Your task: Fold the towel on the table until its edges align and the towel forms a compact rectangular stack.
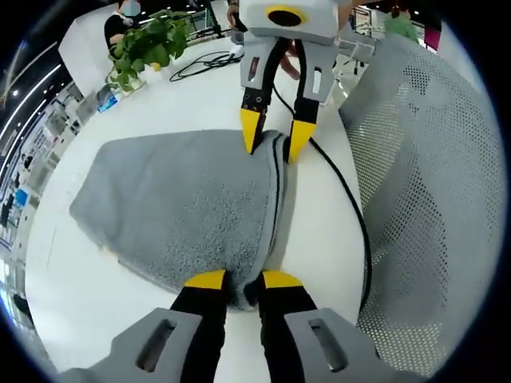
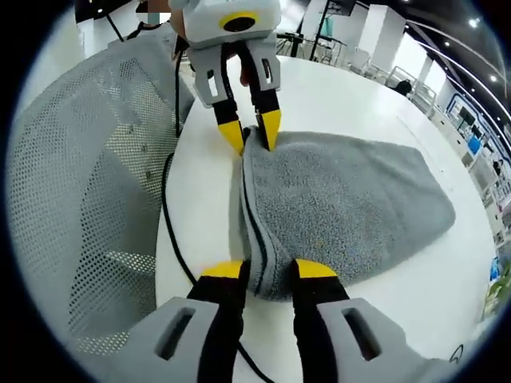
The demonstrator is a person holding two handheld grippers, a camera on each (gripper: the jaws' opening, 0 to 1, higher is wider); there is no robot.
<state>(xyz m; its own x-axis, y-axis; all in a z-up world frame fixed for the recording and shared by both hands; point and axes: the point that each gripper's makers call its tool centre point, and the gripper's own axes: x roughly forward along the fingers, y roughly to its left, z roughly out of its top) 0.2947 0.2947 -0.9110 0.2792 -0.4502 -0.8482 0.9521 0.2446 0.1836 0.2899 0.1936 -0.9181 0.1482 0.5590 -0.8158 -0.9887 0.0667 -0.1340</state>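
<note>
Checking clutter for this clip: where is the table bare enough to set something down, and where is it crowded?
Bare table lies beyond the towel's far side, up to the plant. A narrow strip between towel and cable is free. It is crowded at the folded edge, where the left gripper and right gripper sit beside the mesh chair.

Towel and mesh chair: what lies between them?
A black cable on a bare strip of white table, between towel and chair, in both views.
</note>
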